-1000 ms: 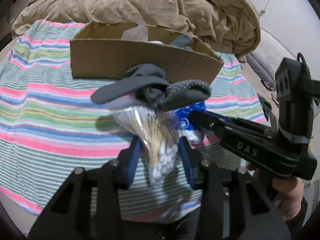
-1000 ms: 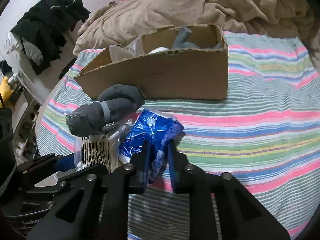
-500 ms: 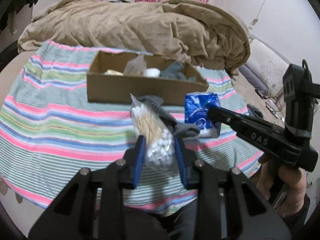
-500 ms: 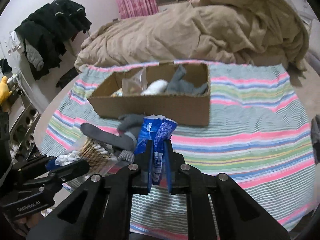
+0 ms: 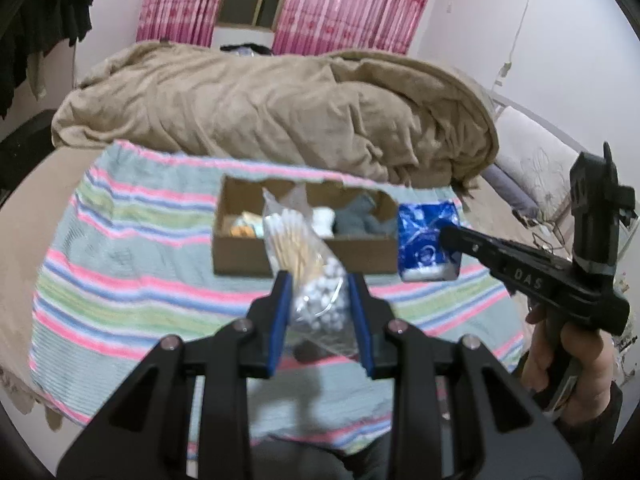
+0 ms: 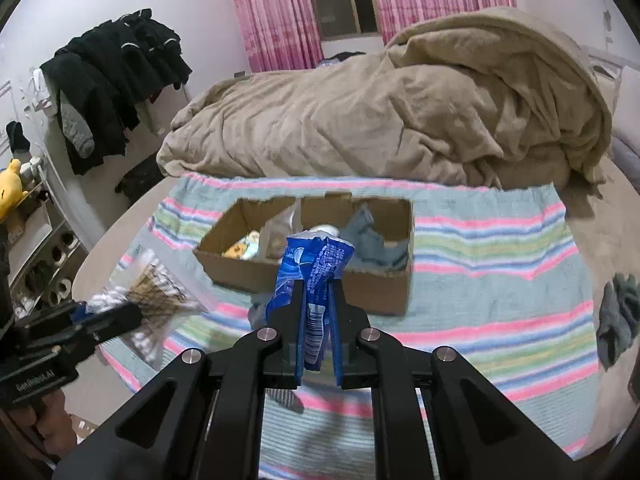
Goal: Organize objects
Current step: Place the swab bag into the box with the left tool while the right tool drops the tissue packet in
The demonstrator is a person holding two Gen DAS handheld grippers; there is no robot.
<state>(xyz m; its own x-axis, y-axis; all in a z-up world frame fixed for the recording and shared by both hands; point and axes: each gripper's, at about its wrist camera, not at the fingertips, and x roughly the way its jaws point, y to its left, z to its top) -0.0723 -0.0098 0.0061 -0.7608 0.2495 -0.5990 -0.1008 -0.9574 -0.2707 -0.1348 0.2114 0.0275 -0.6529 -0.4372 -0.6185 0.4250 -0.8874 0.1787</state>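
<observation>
The left gripper [image 5: 320,300] has its blue-padded fingers [image 5: 277,320] pinching a clear plastic bag of wooden-stick cotton swabs [image 5: 306,264], which hangs in the air on the near side of the open brown cardboard box [image 5: 304,258]. The bag's upper end rises in front of the box's near wall, and its white swab tips bunch between the fingers.

The right gripper [image 6: 316,320] has its fingers pressed close on a crumpled blue plastic packet with white print [image 6: 314,276], held upright in the air, also on the near side of the cardboard box [image 6: 312,280]. Seen from the left wrist view, the blue packet [image 5: 428,240] sits just beside the box's right end, with the right gripper [image 5: 452,236] reaching in from the right.

The box rests on a pastel striped blanket of pink, green and blue bands [image 5: 132,264] spread over the bed. Inside the box lie a grey piece of fabric [image 6: 368,236] toward its right end, a white rounded item [image 5: 323,220] near the middle and some yellowish items [image 6: 240,250] toward its left end. Beyond the box a rumpled tan comforter [image 6: 400,120] is heaped. A dark grey cloth [image 6: 618,316] lies well apart from the box, at the blanket's right edge.
</observation>
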